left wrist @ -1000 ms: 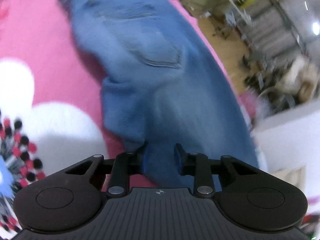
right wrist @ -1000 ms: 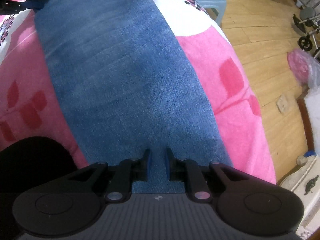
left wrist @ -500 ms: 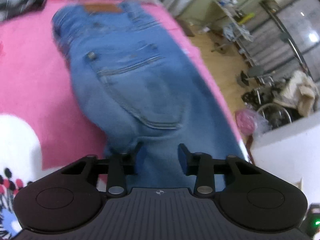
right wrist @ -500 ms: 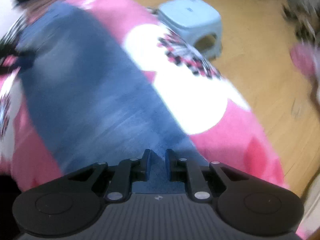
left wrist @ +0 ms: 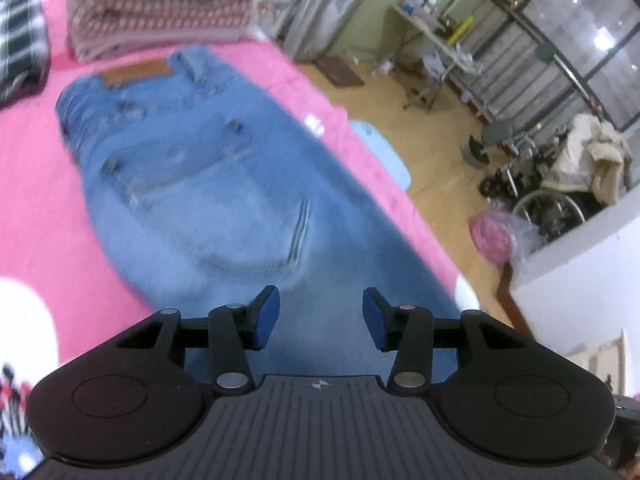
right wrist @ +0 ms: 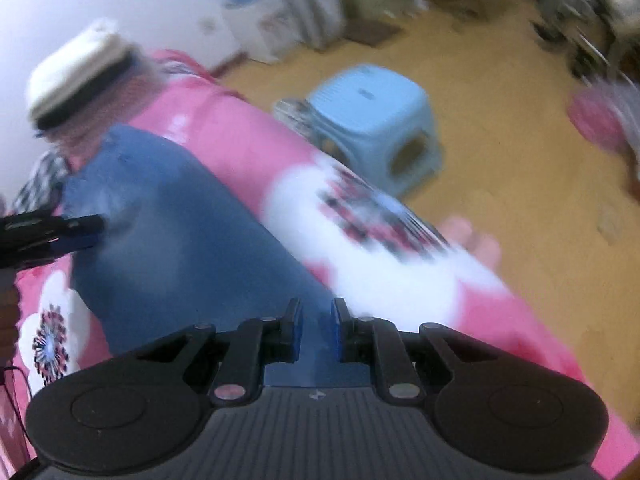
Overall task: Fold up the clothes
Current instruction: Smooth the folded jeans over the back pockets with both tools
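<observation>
Where the left wrist view looks along its fingers, the left gripper (left wrist: 320, 318) stands with its jaws wide apart and nothing between them, poised over a pair of blue jeans (left wrist: 208, 184). The jeans lie flat on a pink blanket (left wrist: 36, 184) with white flower shapes, back pockets up and waistband at the far end. A brown leather patch (left wrist: 136, 73) sits on the waistband; whatever is printed on it is too blurred to read. Beyond the waistband rests a folded patterned cloth (left wrist: 160, 26), and a black-and-white checked garment (left wrist: 20, 52) lies at the far left.

In the right wrist view, the right gripper (right wrist: 316, 330) has its jaws drawn close with only a narrow gap, and denim fills that gap; whether they actually pinch it I cannot tell. The left gripper's dark fingers show at that view's left edge, over the jeans.

Off the blanket's edge, a light blue plastic stool (right wrist: 376, 116) stands on a wooden floor (left wrist: 436, 160). Farther back are a wheelchair (left wrist: 548, 208) draped with pale cloth, a pink plastic bag (left wrist: 494, 236) and a cluttered table (left wrist: 432, 32).
</observation>
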A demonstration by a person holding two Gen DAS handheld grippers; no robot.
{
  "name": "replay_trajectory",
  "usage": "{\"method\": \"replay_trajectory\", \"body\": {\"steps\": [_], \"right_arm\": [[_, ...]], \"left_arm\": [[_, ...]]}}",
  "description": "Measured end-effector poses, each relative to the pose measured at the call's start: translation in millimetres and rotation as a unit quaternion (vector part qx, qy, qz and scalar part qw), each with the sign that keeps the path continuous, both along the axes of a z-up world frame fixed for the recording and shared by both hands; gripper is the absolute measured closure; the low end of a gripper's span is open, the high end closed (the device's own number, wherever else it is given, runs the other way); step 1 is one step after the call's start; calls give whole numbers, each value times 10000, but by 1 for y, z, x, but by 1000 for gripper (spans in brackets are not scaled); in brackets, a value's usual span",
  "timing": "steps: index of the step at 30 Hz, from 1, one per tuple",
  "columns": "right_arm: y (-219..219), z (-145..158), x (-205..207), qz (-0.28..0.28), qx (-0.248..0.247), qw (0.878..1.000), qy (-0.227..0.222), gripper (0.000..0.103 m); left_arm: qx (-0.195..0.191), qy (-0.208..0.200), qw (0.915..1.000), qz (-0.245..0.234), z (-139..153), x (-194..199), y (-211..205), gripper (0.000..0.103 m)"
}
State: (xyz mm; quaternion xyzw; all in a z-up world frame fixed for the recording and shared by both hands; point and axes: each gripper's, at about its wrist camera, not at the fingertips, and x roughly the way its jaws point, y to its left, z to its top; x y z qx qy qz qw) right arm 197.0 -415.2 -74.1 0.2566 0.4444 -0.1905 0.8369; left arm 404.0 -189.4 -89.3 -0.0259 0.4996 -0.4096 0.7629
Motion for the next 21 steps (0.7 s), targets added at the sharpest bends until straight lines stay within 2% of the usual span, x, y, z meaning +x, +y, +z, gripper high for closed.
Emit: {"method": "replay_trajectory", "body": {"steps": [5, 8, 10, 12, 16, 18, 21], "right_arm": [[12, -8, 84, 814, -316, 9947, -547, 87], [16, -31, 131, 1034, -605, 9918, -455, 87], [12, -50, 155, 991, -715, 9924, -119, 87], [5, -52, 164, 736, -525, 9959, -73, 88], [5, -29, 166, 575, -632, 9958, -323, 88], [7, -21, 168, 621, -721, 9944, -468, 88], [11, -36, 183, 718, -787, 9940, -251, 88]], "left_arm": [[48, -545, 9984, 172, -5, 15, -14, 57], [187, -611, 9979, 137, -20, 20, -17, 58], [241, -674, 9974, 91, -25, 20, -20, 58], [251, -763, 9968, 34, -22, 18, -20, 58], [-55, -968, 9953, 62, -10, 17, -11, 58], [19, -1045, 9945, 19, -12, 20, -14, 58], [202, -958, 9952, -10, -27, 29, -21, 58]]}}
